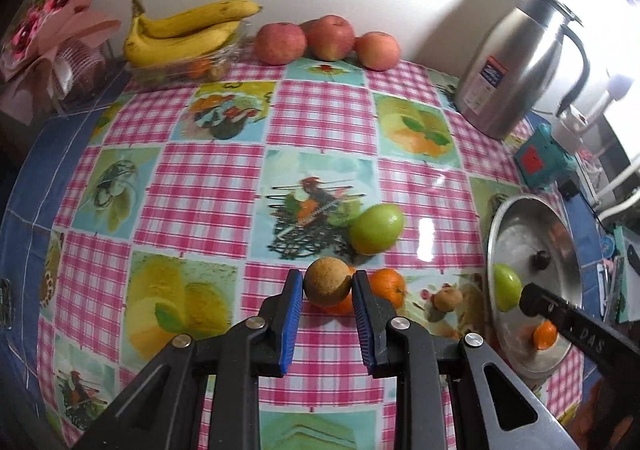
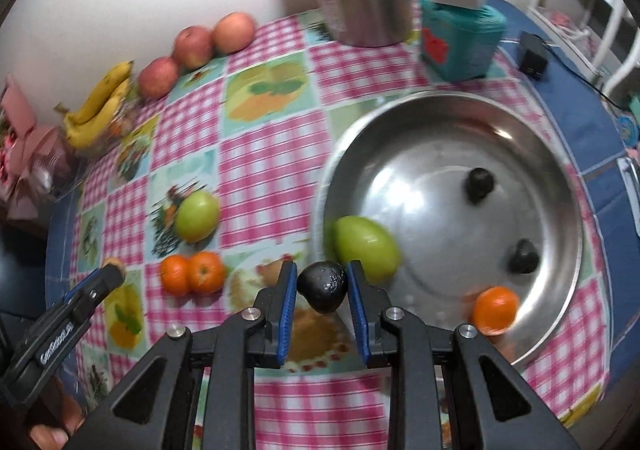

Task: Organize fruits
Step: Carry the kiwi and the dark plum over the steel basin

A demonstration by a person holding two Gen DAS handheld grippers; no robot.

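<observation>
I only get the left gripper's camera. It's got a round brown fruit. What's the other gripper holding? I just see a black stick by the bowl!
Observer: The right gripper is shut on a dark fruit, bumpy and almost black.
Child: Is there more like that in the bowl?
Observer: Yes, two dark fruits lie inside the metal bowl; your view shows only one.
Child: What else is in there?
Observer: A green fruit and an orange.
Child: What's left on the table?
Observer: Two oranges side by side; your brown fruit covers most of one.
</observation>
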